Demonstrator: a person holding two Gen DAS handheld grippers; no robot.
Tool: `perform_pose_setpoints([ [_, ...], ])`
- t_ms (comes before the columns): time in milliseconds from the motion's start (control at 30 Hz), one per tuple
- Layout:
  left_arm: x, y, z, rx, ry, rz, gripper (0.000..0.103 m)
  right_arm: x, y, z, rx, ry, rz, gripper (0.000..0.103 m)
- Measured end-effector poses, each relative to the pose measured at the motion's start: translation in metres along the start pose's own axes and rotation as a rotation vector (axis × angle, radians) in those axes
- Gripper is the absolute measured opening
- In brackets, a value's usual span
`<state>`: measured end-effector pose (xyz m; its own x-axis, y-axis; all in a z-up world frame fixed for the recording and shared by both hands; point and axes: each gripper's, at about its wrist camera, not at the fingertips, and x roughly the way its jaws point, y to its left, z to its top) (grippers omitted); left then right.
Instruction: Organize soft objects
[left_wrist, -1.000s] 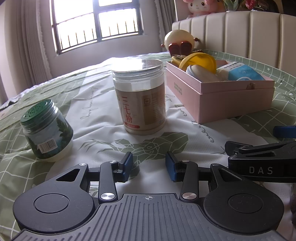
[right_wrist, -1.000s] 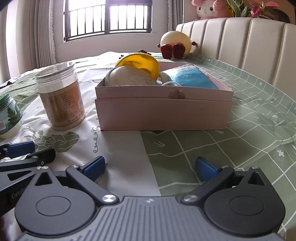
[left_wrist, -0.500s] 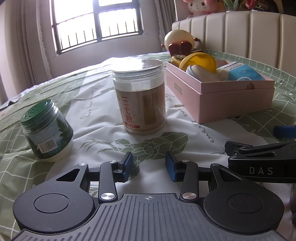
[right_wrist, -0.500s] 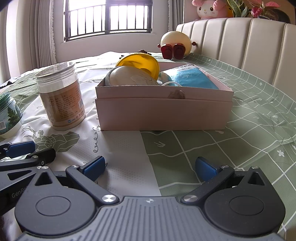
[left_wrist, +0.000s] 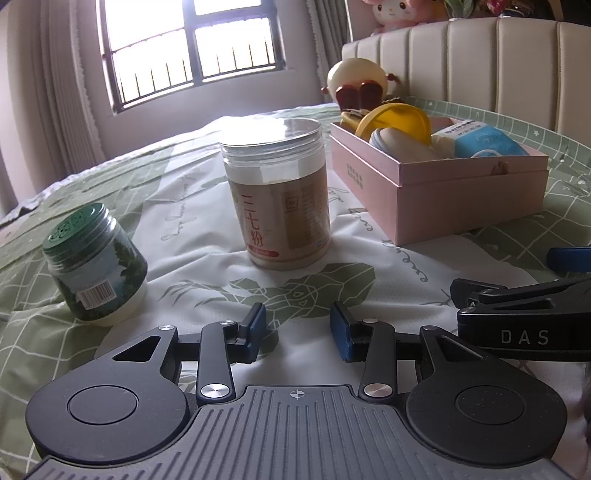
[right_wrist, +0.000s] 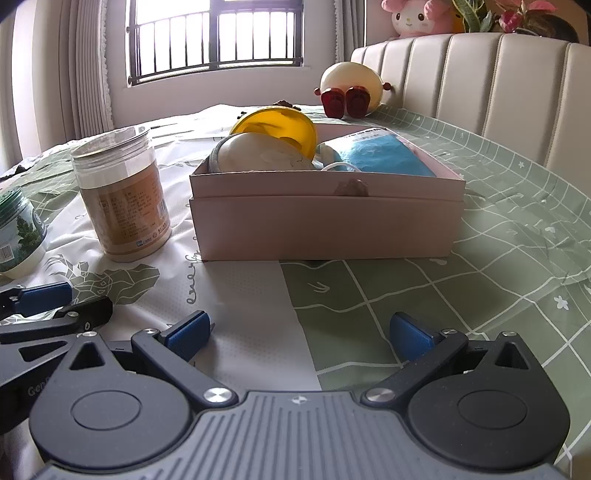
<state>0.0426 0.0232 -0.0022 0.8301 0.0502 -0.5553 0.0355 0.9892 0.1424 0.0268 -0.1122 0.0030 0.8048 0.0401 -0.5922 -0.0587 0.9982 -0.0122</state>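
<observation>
**Both tongs idle, soft items already boxed**

Left tongs (left_wrist: 297, 326): narrowly parted, holding nothing, low over the bed (left_wrist: 192, 229) near its front edge. Right tongs (right_wrist: 297, 334): spread wide, also holding nothing, aimed at the pink box (right_wrist: 327, 229). The box holds a cream pouch (right_wrist: 258, 157), yellow toy (right_wrist: 277, 123) and blue pack (right_wrist: 376, 157), packed close, probably to stay contained. Powder jar (left_wrist: 279, 199) and green jar (left_wrist: 94, 264) stand left of the box. Cream plush (right_wrist: 351, 86) sits at the far edge, likely unsorted.
</observation>
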Motion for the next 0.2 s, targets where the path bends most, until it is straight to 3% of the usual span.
perform_pose_setpoints([
  [133,-0.0011,-0.0012,0.0003,0.008,-0.005,0.008,0.042,0.0018,0.0008,0.0024,-0.006,0.006,-0.004,0.103],
  [200,-0.0008,0.0021,0.002,-0.007,-0.002,0.013,0.029,0.0055,0.0032,0.0067,-0.015,0.013,0.005,0.103],
])
